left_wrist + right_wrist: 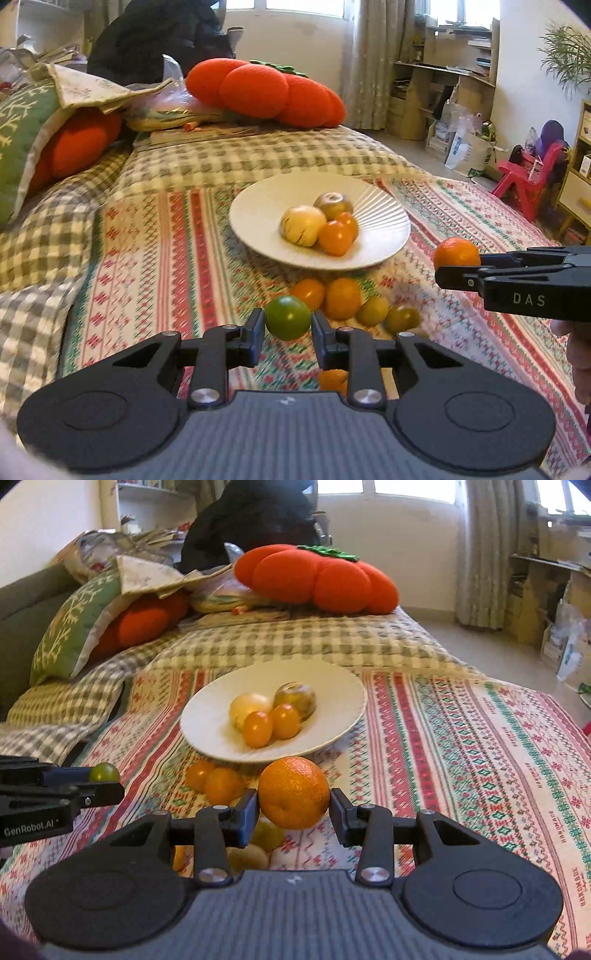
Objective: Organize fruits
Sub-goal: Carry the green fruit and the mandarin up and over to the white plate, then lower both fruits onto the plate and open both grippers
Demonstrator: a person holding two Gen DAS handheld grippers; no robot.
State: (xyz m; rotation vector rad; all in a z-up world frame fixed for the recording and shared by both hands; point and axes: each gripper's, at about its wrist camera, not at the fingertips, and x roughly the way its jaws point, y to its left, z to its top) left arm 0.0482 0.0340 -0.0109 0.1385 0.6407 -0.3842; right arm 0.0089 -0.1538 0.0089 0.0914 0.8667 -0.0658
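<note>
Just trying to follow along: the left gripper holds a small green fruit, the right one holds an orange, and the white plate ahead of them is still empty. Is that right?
Not quite: the white plate is not empty. The right wrist view shows four fruits on it, two of them small orange ones. The rest stands: the left gripper holds the green fruit and the right gripper holds the orange.

the near and left part of the white plate [207, 734] lies bare, while loose fruit [218, 781] crowds the cloth [461, 746] just before it.
</note>
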